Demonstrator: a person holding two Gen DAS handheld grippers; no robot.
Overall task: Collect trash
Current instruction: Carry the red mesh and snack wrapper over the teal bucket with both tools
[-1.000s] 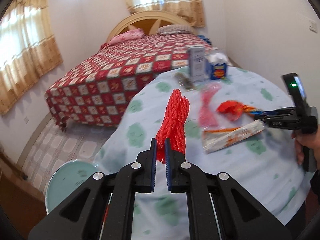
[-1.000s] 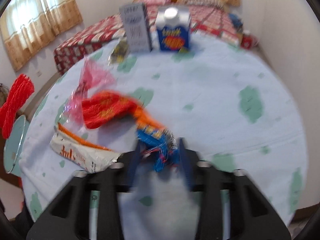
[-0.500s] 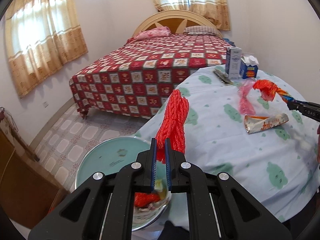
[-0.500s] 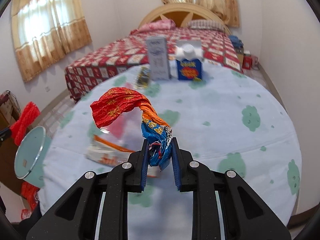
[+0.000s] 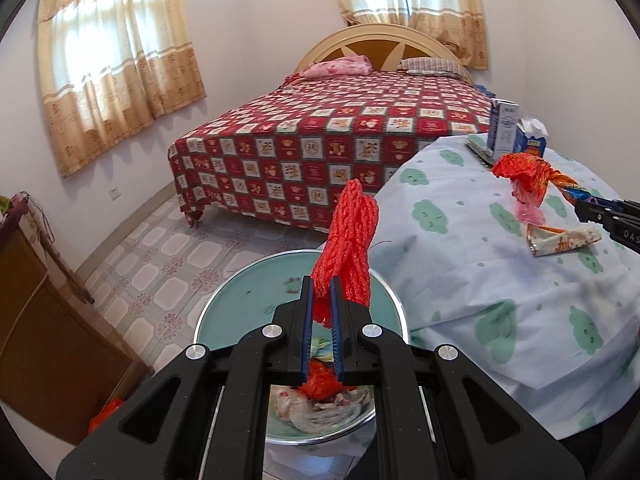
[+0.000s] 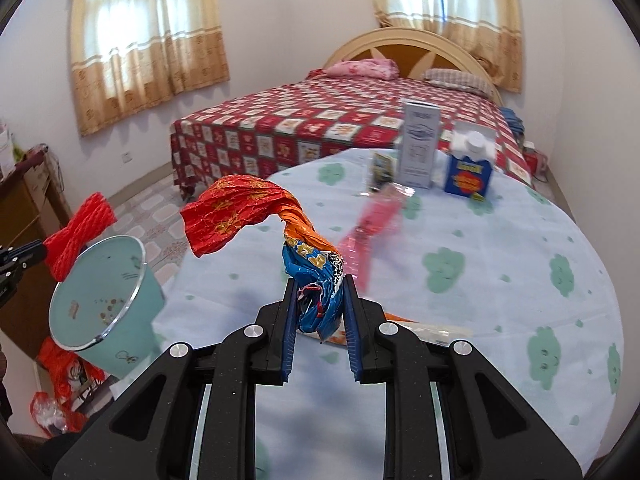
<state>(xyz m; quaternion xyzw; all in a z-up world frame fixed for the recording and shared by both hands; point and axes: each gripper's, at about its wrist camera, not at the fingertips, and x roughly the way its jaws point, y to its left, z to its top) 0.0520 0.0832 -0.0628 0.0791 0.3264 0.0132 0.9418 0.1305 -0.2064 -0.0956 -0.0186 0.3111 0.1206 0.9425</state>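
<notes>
Left wrist alone shows trash inside the bin (image 5: 224,312), under the left tool (image 5: 321,300) gripping red netting (image 5: 352,236).

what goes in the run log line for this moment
left gripper: holds red net over bin | right gripper: holds twisted wrapper above table

The red net (image 5: 352,240) is a coarse, knitted plastic mesh, matt and ribbed. The twisted snack wrapper (image 6: 256,216) is thin crinkled foil-like plastic, glossy where light hits it. The bin (image 6: 100,300) is smooth pale-green plastic with a shiny metal rim. The surface (image 6: 500,300) wears a soft, matt printed cloth, lightly creased. Both cartons (image 6: 420,144) look like coated paperboard. The fingers (image 6: 289,320) are matt black plastic with ridged blue pads and bright metal screws.
</notes>
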